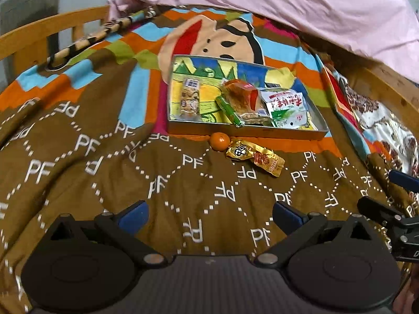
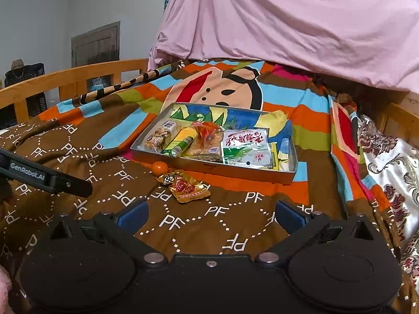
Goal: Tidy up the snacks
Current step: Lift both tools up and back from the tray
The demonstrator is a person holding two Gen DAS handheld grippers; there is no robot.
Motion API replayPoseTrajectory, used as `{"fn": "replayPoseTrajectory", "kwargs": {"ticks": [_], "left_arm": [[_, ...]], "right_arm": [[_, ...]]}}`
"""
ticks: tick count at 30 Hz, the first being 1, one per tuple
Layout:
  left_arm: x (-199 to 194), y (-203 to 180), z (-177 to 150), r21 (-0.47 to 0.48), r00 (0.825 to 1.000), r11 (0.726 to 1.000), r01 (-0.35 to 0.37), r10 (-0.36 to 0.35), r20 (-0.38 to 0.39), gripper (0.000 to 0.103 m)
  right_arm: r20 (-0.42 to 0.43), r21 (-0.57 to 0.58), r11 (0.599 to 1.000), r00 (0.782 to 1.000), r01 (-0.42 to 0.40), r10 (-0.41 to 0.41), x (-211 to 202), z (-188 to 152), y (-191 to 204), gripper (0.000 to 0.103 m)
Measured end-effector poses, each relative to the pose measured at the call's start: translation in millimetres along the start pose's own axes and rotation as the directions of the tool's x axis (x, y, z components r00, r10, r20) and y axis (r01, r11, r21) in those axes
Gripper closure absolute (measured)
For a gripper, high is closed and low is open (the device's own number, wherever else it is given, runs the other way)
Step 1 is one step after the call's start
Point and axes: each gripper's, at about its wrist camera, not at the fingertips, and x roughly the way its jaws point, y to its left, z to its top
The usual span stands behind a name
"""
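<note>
A shallow metal tray (image 1: 243,130) (image 2: 209,166) sits at the centre of both views on a brown "PF" blanket (image 1: 193,183) (image 2: 183,225) spread over a bed. Inside it lie several snacks: a cereal bar packet (image 1: 189,99) (image 2: 159,136) at the left end, a green stick pack (image 1: 230,111) (image 2: 180,145) leaning across the middle, a clear-wrapped pastry (image 1: 241,94) (image 2: 207,137), and a white and green pouch (image 1: 286,107) (image 2: 244,145) towards the right. Just outside the tray's near wall, a small orange (image 1: 220,140) (image 2: 160,168) rests on the blanket, with two gold foil packets (image 1: 255,158) (image 2: 184,184) touching one another just beside it (nothing lies between them and the cameras except open blanket). The left tongs (image 1: 208,216) and the right tongs (image 2: 209,216) are each spread wide, holding nothing, low in their frames and well short of the loose snacks. A pink sheet (image 1: 275,5) (image 2: 288,26) hangs across the top of each frame behind the tray, a wooden bed rail (image 1: 39,34) (image 2: 78,76) runs along the upper left, and a floral cloth (image 1: 379,120) (image 2: 392,162) lies at the right edge.
</note>
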Motion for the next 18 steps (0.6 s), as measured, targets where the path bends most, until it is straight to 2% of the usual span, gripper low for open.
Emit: {"fn": "replayPoseTrajectory", "kwargs": {"ticks": [11,18], "left_arm": [[38,5,17,0.109,0.999,0.994,0.03,-0.034,0.032,0.0],[61,13,27,0.106,0.998,0.993,0.047,-0.051,0.032,0.0]], "right_arm": [[-0.043,-0.025,0.999,0.998,-0.043,0.042,31,4,-8,0.001],[-0.063,-0.049,0.995,0.995,-0.085,0.082,54,7,-14,0.001]]}}
